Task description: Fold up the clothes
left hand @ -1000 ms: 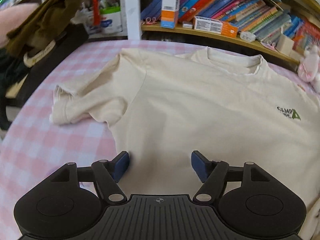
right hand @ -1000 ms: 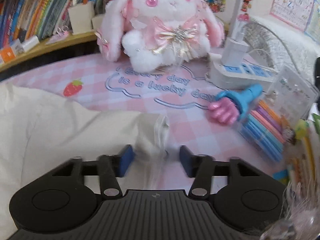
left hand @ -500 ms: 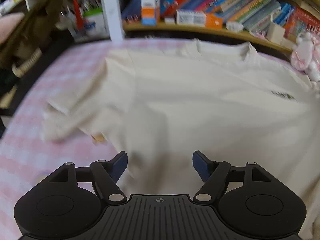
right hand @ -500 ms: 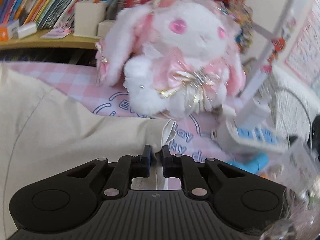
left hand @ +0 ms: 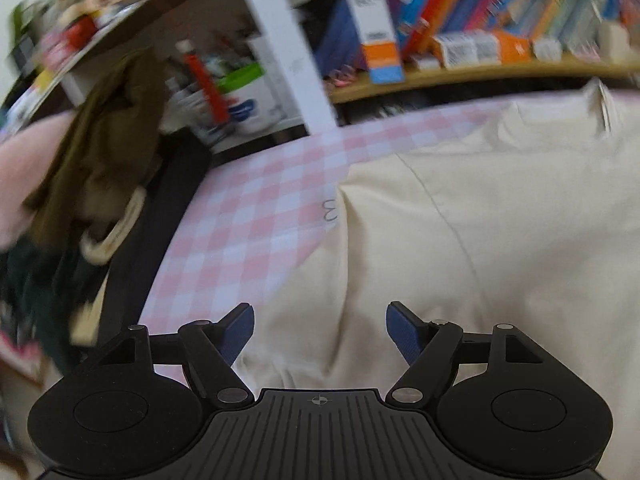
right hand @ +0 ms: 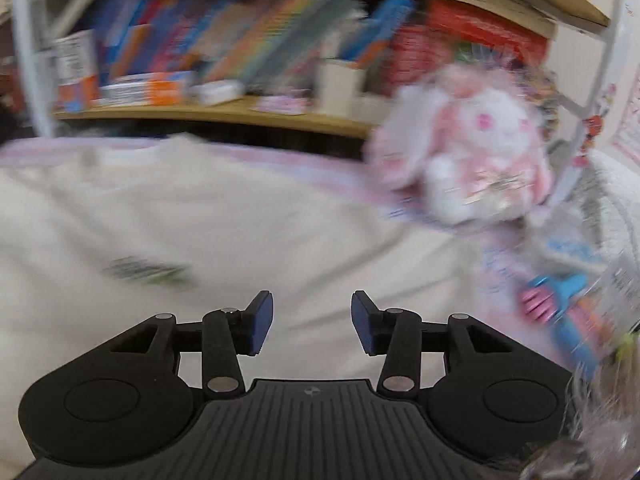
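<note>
A cream T-shirt (left hand: 500, 240) lies flat on the pink checked tablecloth (left hand: 256, 224). In the left wrist view its left sleeve and shoulder seam lie just ahead of my left gripper (left hand: 320, 324), which is open over the cloth with nothing between its fingers. The right wrist view is blurred. There the shirt (right hand: 240, 220) fills the left and middle, with its small green chest logo (right hand: 148, 272) ahead to the left. My right gripper (right hand: 312, 316) hangs open above the shirt's right side and holds nothing.
A heap of olive and dark clothes (left hand: 100, 184) sits off the table's left edge. Bookshelves (left hand: 460, 32) run along the back. A pink plush rabbit (right hand: 472, 160), a blue and pink toy hand (right hand: 556, 300) and a power strip stand at the right.
My right gripper was shut on the right sleeve half a second ago and is now open, swung left over the shirt. My left gripper stayed open and shifted toward the left sleeve.
</note>
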Tool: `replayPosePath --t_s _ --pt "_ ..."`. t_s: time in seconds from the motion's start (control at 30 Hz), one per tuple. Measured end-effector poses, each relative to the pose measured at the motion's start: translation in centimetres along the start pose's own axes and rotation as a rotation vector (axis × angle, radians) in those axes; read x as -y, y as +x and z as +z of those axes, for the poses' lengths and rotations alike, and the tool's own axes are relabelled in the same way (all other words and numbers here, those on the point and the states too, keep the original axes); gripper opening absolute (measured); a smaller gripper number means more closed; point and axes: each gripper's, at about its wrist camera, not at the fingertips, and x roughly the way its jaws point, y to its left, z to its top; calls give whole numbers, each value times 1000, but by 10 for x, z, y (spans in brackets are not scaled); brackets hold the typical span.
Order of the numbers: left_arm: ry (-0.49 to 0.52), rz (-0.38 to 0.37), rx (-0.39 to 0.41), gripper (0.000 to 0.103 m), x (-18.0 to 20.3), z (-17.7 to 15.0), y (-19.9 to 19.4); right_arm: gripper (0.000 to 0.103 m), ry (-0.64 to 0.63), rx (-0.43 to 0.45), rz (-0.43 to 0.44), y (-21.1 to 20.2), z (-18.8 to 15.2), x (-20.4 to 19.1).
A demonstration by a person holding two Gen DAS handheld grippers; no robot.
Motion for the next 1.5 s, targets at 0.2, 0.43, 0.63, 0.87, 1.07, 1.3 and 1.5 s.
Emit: replayPosePath --t_s 0.2,0.43,0.63,0.87,1.07,1.3,1.5 --pt "-28 78 -21 77 -44 24 44 47 -32 -58 60 -18 -31 -92" --pt "24 -3 -9 73 -40 57 78 47 19 -146 -12 -7 -53 -121" --pt "177 -296 49 73 37 93 83 48 121 -161 -43 -12 -62 -113" --pt "356 -637 116 68 127 135 89 54 169 -182 -74 -20 -71 -105" --pt "492 -782 110 52 186 145 103 56 207 -187 -86 -27 -79 -100" --pt "448 -744 73 34 206 157 121 57 222 -194 -93 -27 -79 -100" --pt "472 -791 43 35 202 159 121 57 228 -195 -95 -28 -80 -100"
